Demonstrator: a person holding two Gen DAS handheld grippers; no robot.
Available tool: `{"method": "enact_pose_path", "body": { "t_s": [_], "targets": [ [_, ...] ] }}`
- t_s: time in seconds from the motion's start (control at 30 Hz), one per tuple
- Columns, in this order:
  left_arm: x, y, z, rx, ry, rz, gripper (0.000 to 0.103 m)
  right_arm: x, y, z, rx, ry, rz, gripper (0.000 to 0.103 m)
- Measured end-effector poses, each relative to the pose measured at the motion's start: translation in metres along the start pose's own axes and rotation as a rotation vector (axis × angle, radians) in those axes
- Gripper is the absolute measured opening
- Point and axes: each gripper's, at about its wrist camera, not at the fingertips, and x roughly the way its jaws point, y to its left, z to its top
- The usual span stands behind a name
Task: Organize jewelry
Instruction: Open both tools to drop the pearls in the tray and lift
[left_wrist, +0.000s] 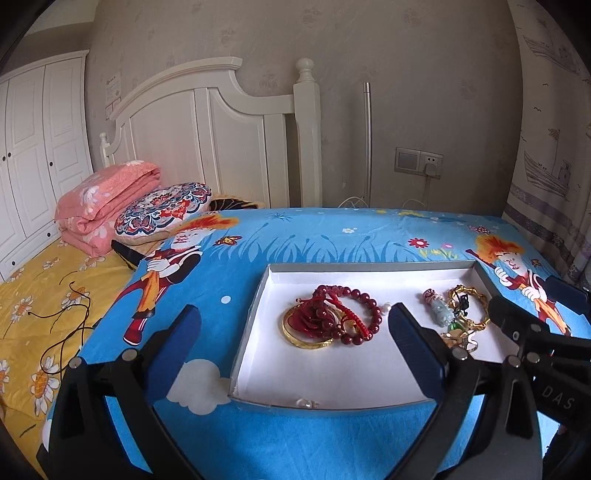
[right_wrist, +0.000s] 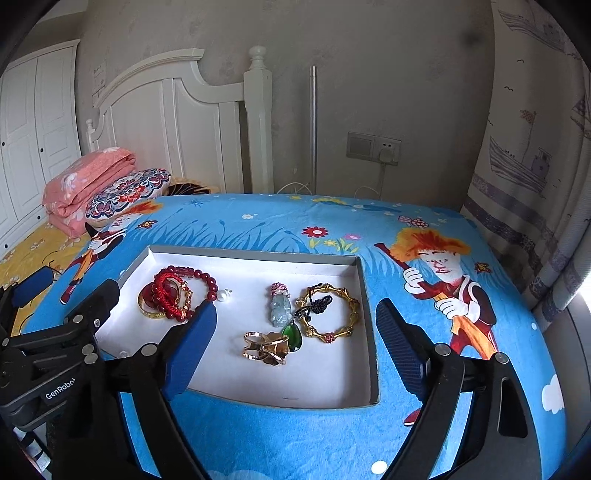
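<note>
Left wrist view: we see a blue cartoon cloth (left_wrist: 295, 236) on the desk, with a yellow-sheeted bed (left_wrist: 44, 295) alongside; left tool (left_wrist: 295, 325) spread wide, empty.
Right wrist view: jewelry (right_wrist: 166, 295) lies in the white tray (right_wrist: 255, 258); curtain (right_wrist: 535, 184) hangs at right; right tool (right_wrist: 295, 321) agape, empty.

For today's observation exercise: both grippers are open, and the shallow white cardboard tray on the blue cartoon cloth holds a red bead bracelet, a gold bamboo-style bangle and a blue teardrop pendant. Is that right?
Not quite. The teardrop pendant is green, not blue, as the right wrist view shows. The rest stands: the shallow white cardboard tray on the blue cartoon cloth holds the red bead bracelet and gold bamboo-style bangle, and the left gripper and right gripper are open.
</note>
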Motion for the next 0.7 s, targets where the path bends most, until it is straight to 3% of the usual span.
{"method": "enact_pose_path", "body": {
  "t_s": [0.13, 0.4, 0.7],
  "targets": [
    [-0.0032, -0.0002, -0.0002, -0.021, 0.011, -0.05, 0.098, 0.0, -0.0043, -0.001, 0.001, 0.017, -0.016, 0.084],
    [-0.0021, -0.0044, 0.0004, -0.025, 0.016, -0.067, 0.098, 0.001, -0.0071, -0.0037, 0.009, 0.012, -0.025, 0.084],
    [-0.0047, -0.0052, 0.0039, -0.015, 0.017, -0.041, 0.098, 0.0015, -0.0058, -0.005, -0.005, 0.028, -0.026, 0.084]
  ]
}}
